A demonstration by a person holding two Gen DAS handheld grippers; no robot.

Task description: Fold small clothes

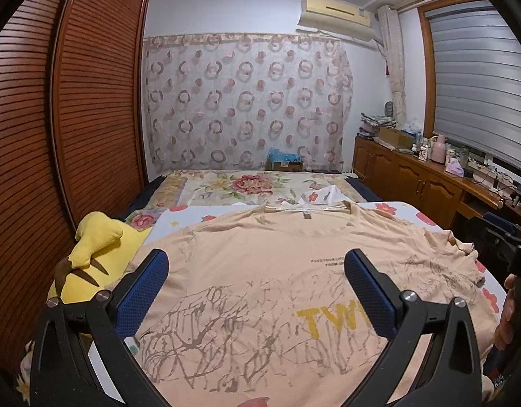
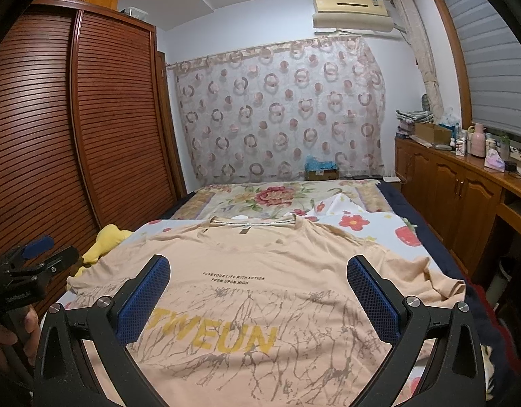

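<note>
A peach cotton T-shirt with yellow lettering [image 2: 260, 291] lies spread flat and unfolded on the floral-sheeted bed [image 2: 379, 224]. Left tool [image 1: 257, 295] and right tool [image 2: 258, 296] hover above it, jaws spread, empty. Folding seems not yet begun.

Each gripper, left [image 1: 257, 291] and right [image 2: 258, 296], had black angular arms with silver round screws and blue dimpled pads [image 2: 143, 300]. The left gripper's black body carried small white lettering, too blurred to read.

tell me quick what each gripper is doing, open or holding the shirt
Left gripper: open, holding nothing, above the peach t-shirt.
Right gripper: open, holding nothing, above the same shirt.
</note>
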